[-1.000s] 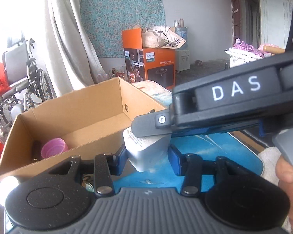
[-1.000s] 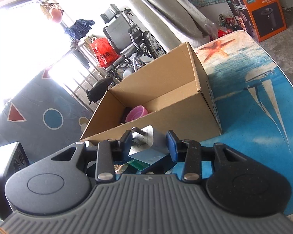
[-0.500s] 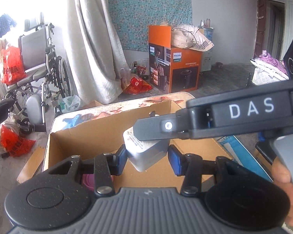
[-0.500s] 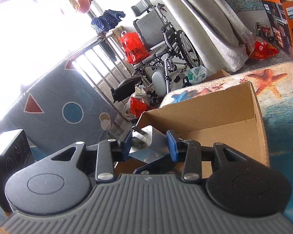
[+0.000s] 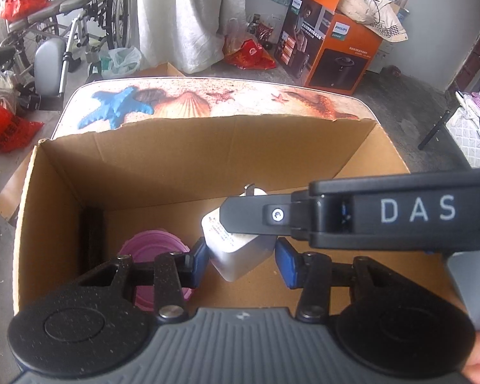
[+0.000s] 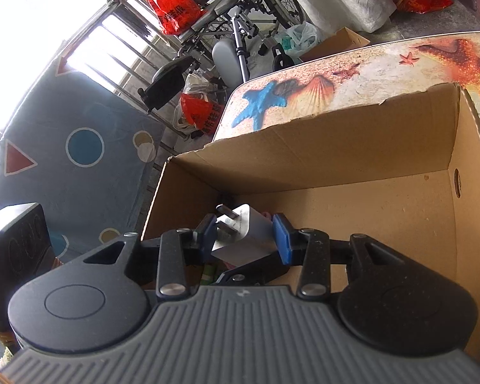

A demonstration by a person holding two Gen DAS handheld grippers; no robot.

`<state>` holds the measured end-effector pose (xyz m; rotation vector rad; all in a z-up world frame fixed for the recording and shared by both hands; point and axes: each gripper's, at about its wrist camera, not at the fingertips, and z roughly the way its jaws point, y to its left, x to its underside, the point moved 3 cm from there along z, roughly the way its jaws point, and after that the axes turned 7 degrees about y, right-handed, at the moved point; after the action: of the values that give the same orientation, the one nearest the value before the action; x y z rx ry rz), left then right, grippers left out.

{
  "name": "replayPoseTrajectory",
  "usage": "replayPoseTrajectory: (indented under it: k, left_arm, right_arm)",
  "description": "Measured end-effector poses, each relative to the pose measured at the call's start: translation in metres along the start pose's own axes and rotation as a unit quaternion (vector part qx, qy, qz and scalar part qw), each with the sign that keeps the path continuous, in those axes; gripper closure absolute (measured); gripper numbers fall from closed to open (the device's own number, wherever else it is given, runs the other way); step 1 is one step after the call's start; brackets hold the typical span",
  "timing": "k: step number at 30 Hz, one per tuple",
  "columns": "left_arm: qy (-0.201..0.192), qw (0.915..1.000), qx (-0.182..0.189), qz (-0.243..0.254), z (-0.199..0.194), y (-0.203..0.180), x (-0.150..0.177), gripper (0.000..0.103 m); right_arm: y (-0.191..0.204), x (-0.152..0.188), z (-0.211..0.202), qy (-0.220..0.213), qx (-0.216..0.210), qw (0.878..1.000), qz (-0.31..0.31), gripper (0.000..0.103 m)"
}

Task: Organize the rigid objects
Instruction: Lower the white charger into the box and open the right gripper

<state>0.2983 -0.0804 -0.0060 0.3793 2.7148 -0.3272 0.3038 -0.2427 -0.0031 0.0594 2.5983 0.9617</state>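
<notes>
A white plug-in charger (image 5: 236,256) hangs over the open cardboard box (image 5: 208,147), just above its floor. My left gripper (image 5: 243,256) has both blue pads against the charger's sides. My right gripper (image 6: 244,233) is shut on the same charger (image 6: 252,230), whose metal prongs point to the left. One black finger of the right gripper (image 5: 256,214) lies across the charger's top in the left wrist view. Inside the box lie a purple cup (image 5: 150,243) and a dark object (image 5: 91,233) in the left corner. A left finger (image 6: 240,276) shows below the charger.
The box (image 6: 336,147) stands on a table (image 5: 208,96) with a seashell and starfish print. Behind it are a wheelchair (image 5: 80,16), red bags (image 5: 249,54) and an orange carton (image 5: 329,38). A black speaker (image 6: 12,249) sits at the left, by a blue patterned mat (image 6: 80,144).
Both grippers, together with the charger, have moved from beside the box to above its opening, and both views now tilt down into it. The grip looks the same.
</notes>
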Motion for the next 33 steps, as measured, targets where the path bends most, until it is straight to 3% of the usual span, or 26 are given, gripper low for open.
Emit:
replayPoseTrajectory:
  k: [10,17,22,27,33]
  left_arm:
    - [0.025,0.9993,-0.020,-0.020,0.036,0.004,-0.026,0.056]
    - [0.035,0.9984,-0.028,-0.034,0.053,0.006,-0.032,0.055]
    - [0.025,0.9986,-0.035,-0.029,0.045,0.003,-0.032,0.027]
    - [0.006,0.9989,-0.039,-0.027,0.017,-0.002,-0.027,0.020]
    - [-0.026,0.9984,-0.005,-0.050,-0.047,-0.003,-0.009,0.017]
  right_arm:
    - [-0.037,-0.033,0.037,0.014,-0.001,0.999,0.031,0.065]
    - [-0.046,-0.036,0.054,0.021,0.013,0.999,0.020,0.064]
    - [-0.041,-0.034,0.049,0.013,0.015,1.000,0.006,0.063]
    - [-0.027,-0.031,0.020,-0.016,0.013,1.000,-0.012,0.059]
    - [0.000,-0.006,-0.066,-0.081,0.018,0.994,-0.065,0.054]
